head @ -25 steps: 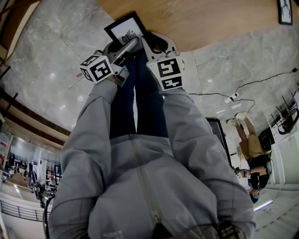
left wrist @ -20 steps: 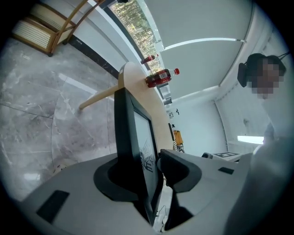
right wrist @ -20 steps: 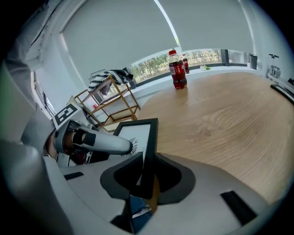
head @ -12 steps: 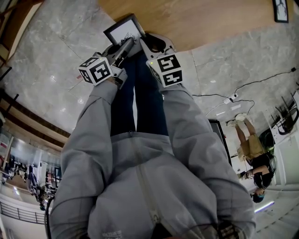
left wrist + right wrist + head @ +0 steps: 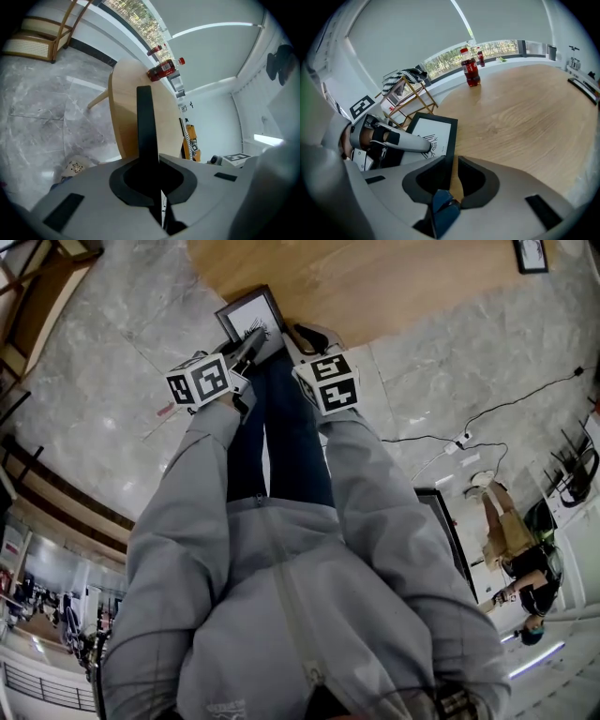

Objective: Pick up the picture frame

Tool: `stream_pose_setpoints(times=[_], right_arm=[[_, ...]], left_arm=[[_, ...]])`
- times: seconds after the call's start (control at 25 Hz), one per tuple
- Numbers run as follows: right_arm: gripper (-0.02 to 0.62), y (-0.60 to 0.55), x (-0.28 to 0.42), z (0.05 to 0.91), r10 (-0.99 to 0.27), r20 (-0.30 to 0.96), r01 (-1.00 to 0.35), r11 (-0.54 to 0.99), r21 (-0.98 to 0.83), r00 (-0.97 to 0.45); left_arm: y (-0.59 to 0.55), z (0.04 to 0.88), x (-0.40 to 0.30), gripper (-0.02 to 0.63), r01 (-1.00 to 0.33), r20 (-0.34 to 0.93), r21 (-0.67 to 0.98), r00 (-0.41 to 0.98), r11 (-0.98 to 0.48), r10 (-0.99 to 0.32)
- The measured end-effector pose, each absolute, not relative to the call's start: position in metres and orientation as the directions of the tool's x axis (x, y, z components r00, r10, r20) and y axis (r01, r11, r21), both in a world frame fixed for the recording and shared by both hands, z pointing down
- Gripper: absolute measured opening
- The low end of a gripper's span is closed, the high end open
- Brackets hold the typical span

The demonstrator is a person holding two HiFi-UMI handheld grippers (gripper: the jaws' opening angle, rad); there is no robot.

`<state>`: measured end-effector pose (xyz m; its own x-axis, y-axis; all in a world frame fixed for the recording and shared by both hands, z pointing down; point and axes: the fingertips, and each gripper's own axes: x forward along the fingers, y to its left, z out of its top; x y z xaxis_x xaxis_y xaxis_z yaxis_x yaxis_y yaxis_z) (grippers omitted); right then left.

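Grey marble floor [image 5: 103, 343] is spreading under the person, and a pale wooden table [image 5: 403, 287] is filling the top of the head view. At the near edge of this table the picture frame [image 5: 250, 315] is sitting, a black border around a white sheet with a small dark drawing. Whether it is resting on the wood or hanging just above it, I cannot tell.

The left gripper [image 5: 251, 341] is meeting the frame from the near left side. Its jaws have just been closing, and in the left gripper view they are pressing together on the frame's black edge, which is rising between them as a narrow dark strip.

The right gripper [image 5: 300, 334] is pointing at the near right corner of the frame. Its jaws are standing about half apart. The corner is lying between them, against the jaw nearer to the left gripper, while a thin strip of wood colour is showing between the border and the other jaw, so this claw is not clamping anything.

Two red-labelled bottles [image 5: 470, 68] are standing at the far edge of the table, well apart from the frame. A cane chair [image 5: 40, 33] is standing on the floor beyond the table. Another person [image 5: 516, 563] is standing at the right, near a cable [image 5: 506, 409] on the floor.
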<state>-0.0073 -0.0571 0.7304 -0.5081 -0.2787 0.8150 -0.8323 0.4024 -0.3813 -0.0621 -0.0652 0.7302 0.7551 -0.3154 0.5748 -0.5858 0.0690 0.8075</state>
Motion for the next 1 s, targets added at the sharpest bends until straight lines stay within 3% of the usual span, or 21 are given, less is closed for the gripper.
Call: stream_pose_setpoints(times=[0.32, 1.0], right_arm=[[0.074, -0.057, 0.039, 0.66, -0.346, 0.838, -0.888, 0.345, -0.305, -0.422], [0.032, -0.055, 0.096, 0.437, -0.549, 0.786, -0.947, 0.29, -0.142, -0.286]], left_arm=[[-0.066, 0.678, -0.034, 0.025, -0.627, 0.606, 0.775, 0.773, -0.078, -0.191], [-0.1, 0.478, -0.014, 0.025, -0.651, 0.626, 0.667, 0.754, -0.363, -0.2]])
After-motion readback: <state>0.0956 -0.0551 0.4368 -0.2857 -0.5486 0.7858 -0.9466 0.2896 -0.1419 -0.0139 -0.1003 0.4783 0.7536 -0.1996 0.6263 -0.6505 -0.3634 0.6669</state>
